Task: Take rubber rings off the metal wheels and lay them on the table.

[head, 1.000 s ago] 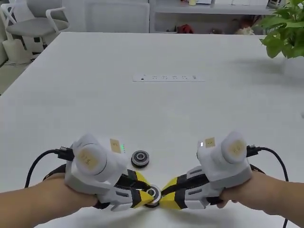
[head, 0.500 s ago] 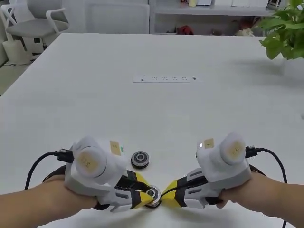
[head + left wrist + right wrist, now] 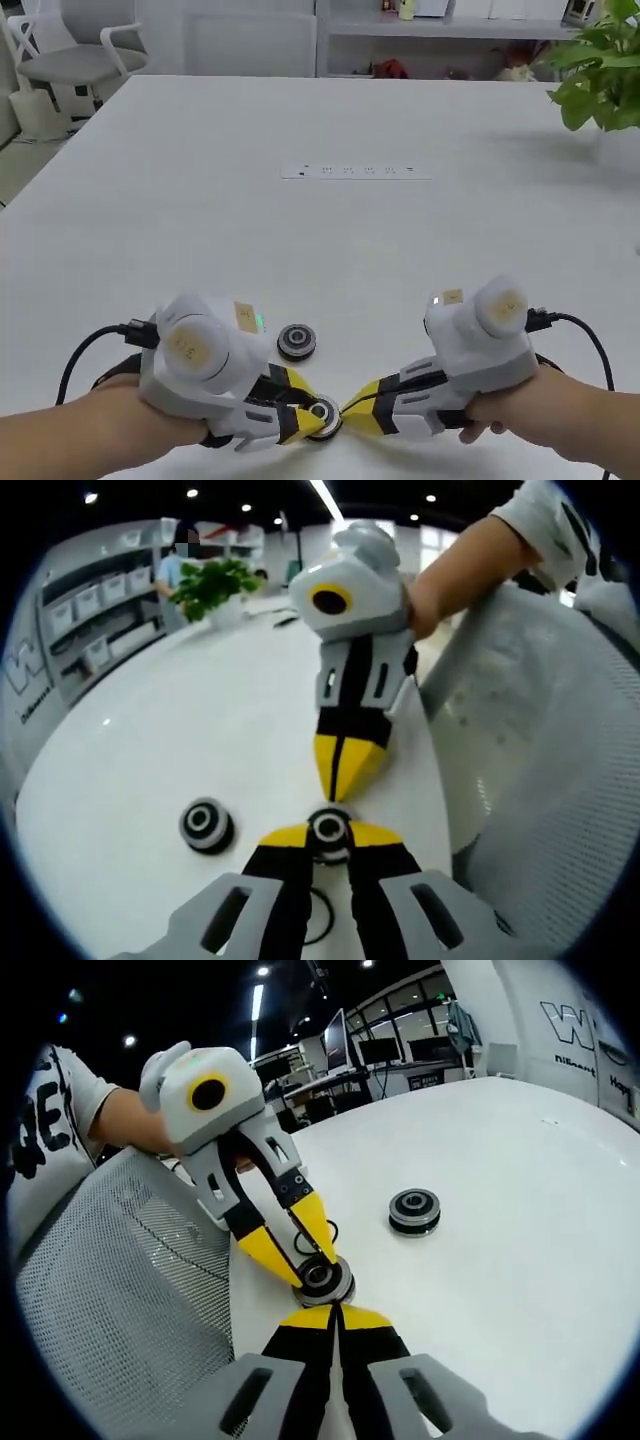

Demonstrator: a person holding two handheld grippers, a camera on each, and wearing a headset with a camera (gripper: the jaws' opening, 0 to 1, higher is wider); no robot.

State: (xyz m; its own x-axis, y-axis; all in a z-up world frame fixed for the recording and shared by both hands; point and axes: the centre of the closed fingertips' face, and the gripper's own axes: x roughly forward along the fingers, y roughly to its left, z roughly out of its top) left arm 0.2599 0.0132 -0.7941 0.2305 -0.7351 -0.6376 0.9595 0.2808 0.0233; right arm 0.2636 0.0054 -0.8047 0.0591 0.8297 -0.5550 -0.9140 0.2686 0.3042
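Note:
My left gripper (image 3: 312, 418) is shut on a small metal wheel (image 3: 322, 409) and holds it just above the near edge of the white table (image 3: 350, 250). In the left gripper view the wheel (image 3: 330, 830) sits between the yellow fingertips (image 3: 290, 836). My right gripper (image 3: 350, 410) is shut, and its tips touch the wheel's rim (image 3: 322, 1278) from the right. Whether it pinches a rubber ring is unclear. A second wheel (image 3: 297, 341) with a black ring lies flat on the table behind the left gripper. A thin black ring (image 3: 320, 918) lies on the table under the left jaws.
A white power strip (image 3: 357, 172) lies mid-table. A green plant (image 3: 600, 70) stands at the far right corner and a white chair (image 3: 80, 60) at the far left. A grey mesh chair back (image 3: 540, 760) is close behind the hands.

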